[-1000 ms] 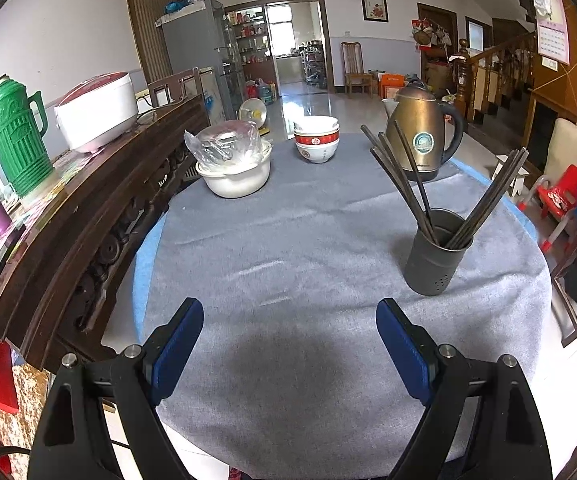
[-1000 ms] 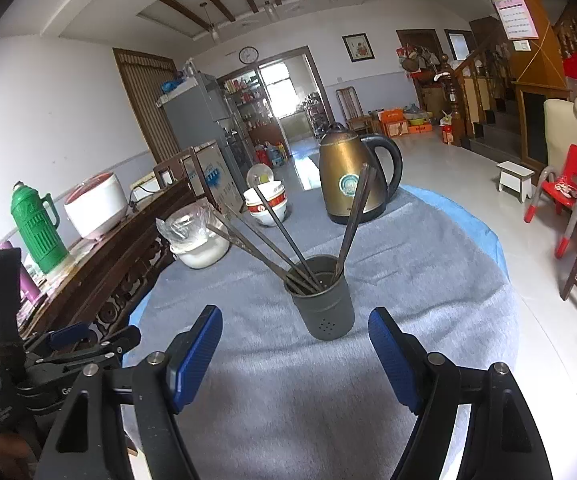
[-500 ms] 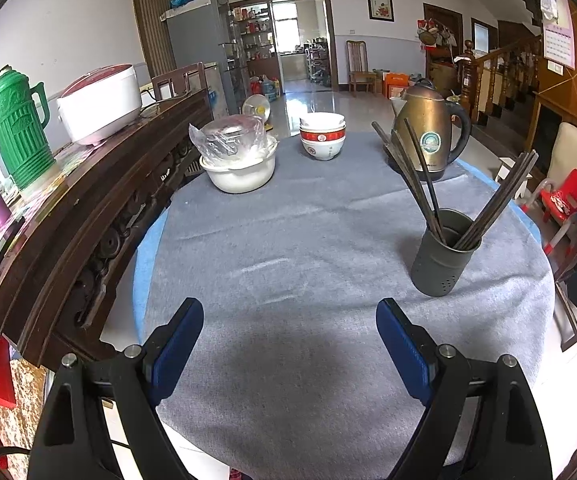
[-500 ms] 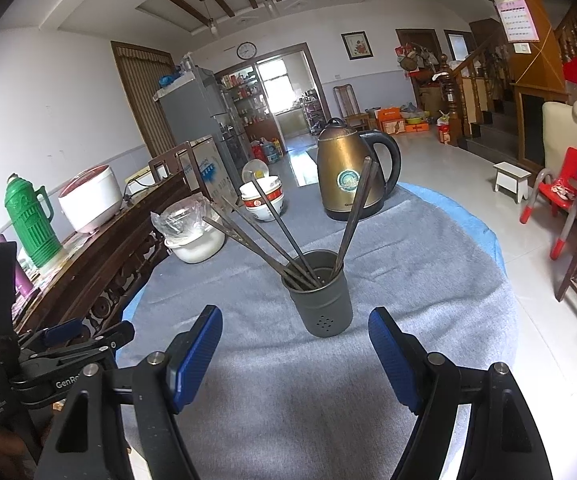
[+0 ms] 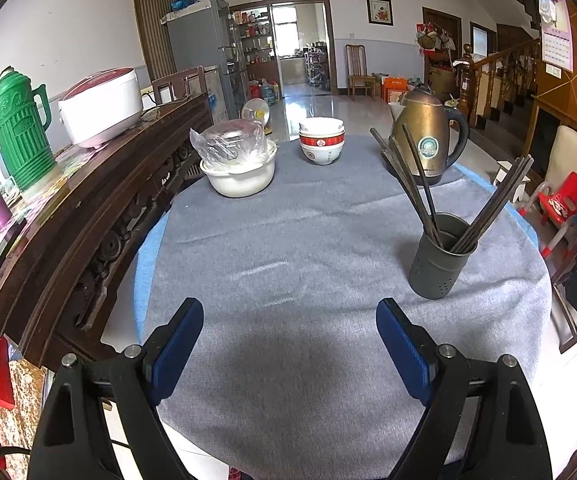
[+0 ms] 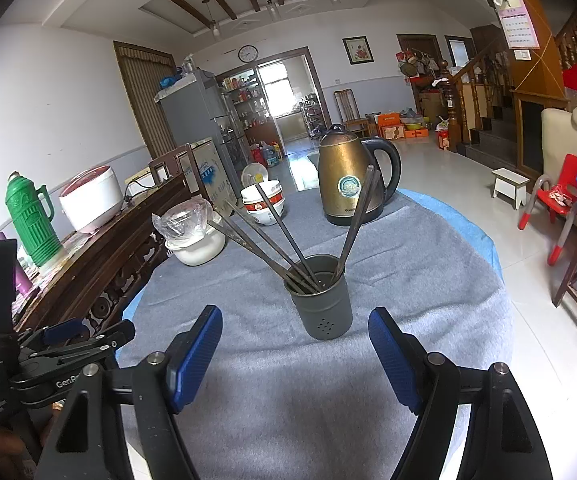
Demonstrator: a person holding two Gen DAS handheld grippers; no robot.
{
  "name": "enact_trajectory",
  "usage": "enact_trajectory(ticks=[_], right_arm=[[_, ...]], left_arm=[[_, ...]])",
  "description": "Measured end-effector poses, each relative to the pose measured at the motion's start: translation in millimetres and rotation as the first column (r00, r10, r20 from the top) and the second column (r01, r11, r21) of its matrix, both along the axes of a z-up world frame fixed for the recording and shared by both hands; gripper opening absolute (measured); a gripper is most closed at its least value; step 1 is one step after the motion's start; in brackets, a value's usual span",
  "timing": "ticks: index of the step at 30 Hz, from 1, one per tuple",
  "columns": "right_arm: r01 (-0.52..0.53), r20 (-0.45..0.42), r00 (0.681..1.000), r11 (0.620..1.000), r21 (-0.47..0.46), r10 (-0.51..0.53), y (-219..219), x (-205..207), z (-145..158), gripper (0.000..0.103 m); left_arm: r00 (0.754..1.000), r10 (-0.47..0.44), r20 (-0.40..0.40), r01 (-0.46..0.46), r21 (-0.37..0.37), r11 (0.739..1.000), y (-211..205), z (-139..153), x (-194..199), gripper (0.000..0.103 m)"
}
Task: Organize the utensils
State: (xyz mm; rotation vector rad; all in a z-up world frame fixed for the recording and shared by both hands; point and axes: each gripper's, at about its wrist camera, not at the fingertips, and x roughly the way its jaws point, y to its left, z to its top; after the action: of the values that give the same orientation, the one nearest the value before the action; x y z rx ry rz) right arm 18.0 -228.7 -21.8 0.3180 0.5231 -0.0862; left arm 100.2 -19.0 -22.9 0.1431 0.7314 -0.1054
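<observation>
A dark grey utensil holder (image 5: 439, 262) stands on the grey tablecloth (image 5: 288, 240), right of centre, with several dark chopsticks (image 5: 416, 180) fanned out of it. It shows in the right wrist view (image 6: 321, 300) straight ahead, with its chopsticks (image 6: 280, 232) leaning left and right. My left gripper (image 5: 289, 344) is open and empty over the near table edge, left of the holder. My right gripper (image 6: 295, 348) is open and empty, just short of the holder. The left gripper also shows in the right wrist view (image 6: 68, 340) at the far left.
A gold kettle (image 5: 428, 140) stands behind the holder. Stacked bowls (image 5: 322, 145) and a white pot with a plastic bag (image 5: 238, 160) sit at the far side. A wooden sideboard (image 5: 88, 200) with a green thermos (image 5: 20, 128) runs along the left.
Both grippers have drawn back and risen slightly, so the table looks a little farther off. Both stay open and empty. The holder and chopsticks have not moved.
</observation>
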Motion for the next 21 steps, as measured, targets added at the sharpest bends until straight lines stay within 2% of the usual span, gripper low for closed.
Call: enact_trajectory(ticks=[21], right_arm=[[-0.003,0.001,1.000,0.999,0.051,0.003,-13,2,-4,0.079]], left_arm=[[1.000,0.002,-0.011,-0.002,0.053,0.999,-16,-2,1,0.088]])
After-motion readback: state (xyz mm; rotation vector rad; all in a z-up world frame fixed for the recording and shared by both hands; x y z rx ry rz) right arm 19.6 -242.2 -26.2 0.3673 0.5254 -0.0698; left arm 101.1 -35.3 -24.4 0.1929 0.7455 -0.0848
